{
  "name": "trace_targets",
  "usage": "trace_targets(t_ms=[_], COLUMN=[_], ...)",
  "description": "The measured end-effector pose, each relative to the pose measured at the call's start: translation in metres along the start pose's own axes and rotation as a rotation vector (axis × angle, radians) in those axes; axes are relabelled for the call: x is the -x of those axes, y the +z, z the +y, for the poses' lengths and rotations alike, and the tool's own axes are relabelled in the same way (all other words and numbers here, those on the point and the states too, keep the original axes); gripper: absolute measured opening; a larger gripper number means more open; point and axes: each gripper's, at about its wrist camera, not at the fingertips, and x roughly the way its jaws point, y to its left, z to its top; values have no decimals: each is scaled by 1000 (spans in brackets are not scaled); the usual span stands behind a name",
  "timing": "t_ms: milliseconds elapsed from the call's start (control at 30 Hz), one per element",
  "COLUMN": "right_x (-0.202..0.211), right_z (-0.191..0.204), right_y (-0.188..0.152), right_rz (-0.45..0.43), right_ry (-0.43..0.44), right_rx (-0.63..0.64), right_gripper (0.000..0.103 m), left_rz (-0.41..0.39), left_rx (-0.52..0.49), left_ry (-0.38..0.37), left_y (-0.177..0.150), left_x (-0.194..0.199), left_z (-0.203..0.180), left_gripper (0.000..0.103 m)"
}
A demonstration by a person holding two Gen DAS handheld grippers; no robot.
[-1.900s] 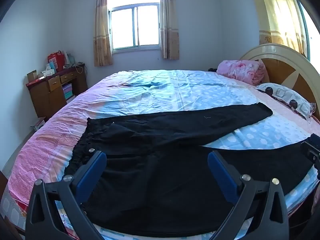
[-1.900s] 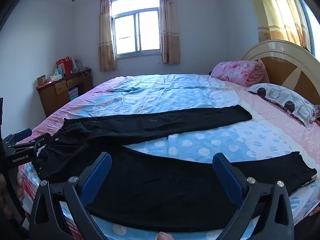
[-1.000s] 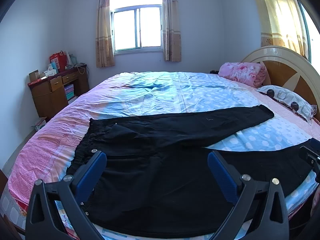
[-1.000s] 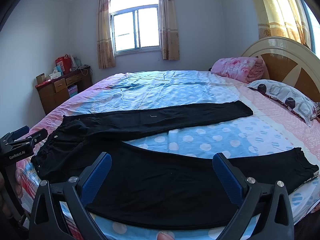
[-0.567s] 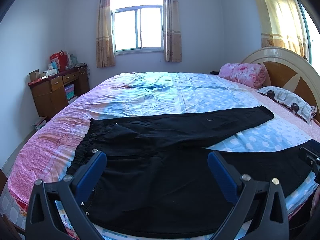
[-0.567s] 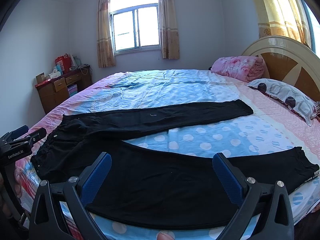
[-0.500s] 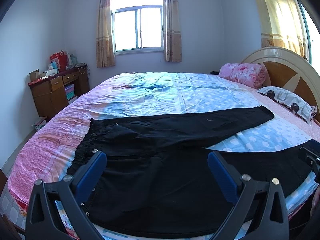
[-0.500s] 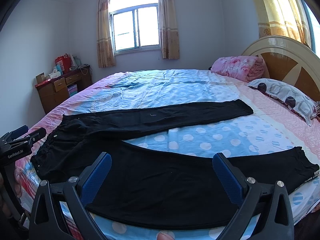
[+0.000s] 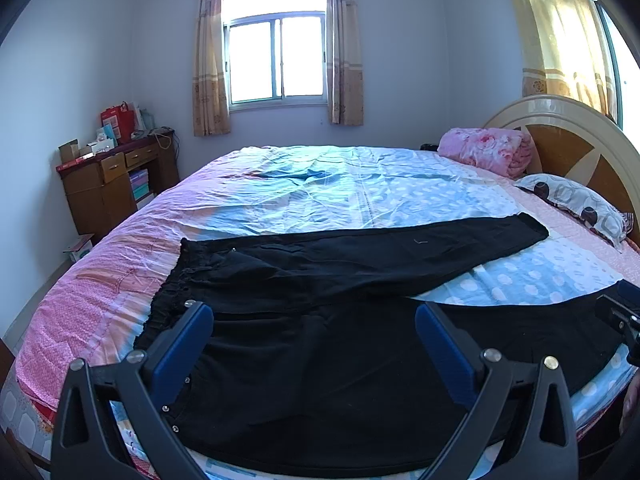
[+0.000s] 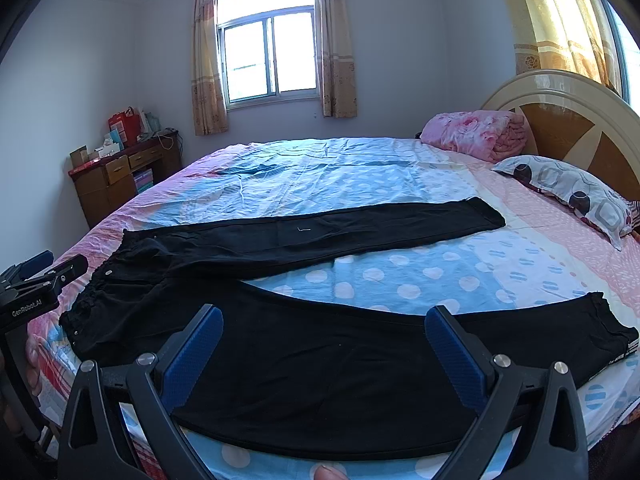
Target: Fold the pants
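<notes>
My left gripper and right gripper both hover with fingers spread wide, holding nothing. Just past them the pants lie flat on the bed, waistband at 9 o'clock, legs splayed toward 3. Pillow at 2 o'clock, window at 12.

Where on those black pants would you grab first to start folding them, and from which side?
I'd probably take the near leg's cuff and the waistband together. The pants lie flat, legs splayed in a V, so both ends sit at the bed's near edge. Both tongs, right and left, are open and empty; slide one finger under the fabric from the near side.
</notes>
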Motion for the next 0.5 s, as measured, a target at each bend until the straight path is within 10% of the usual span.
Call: trace_targets(t_ms=[500], right_x=[-7], right_z=[-2], right_y=[-2], right_rz=[18], right_ry=[-14], right_rx=[-5], right_gripper=[102], left_rz=[-2], left_rx=[-7], left_ry=[0], left_y=[0], left_x=[0], left_z=[-2], left_gripper=[103])
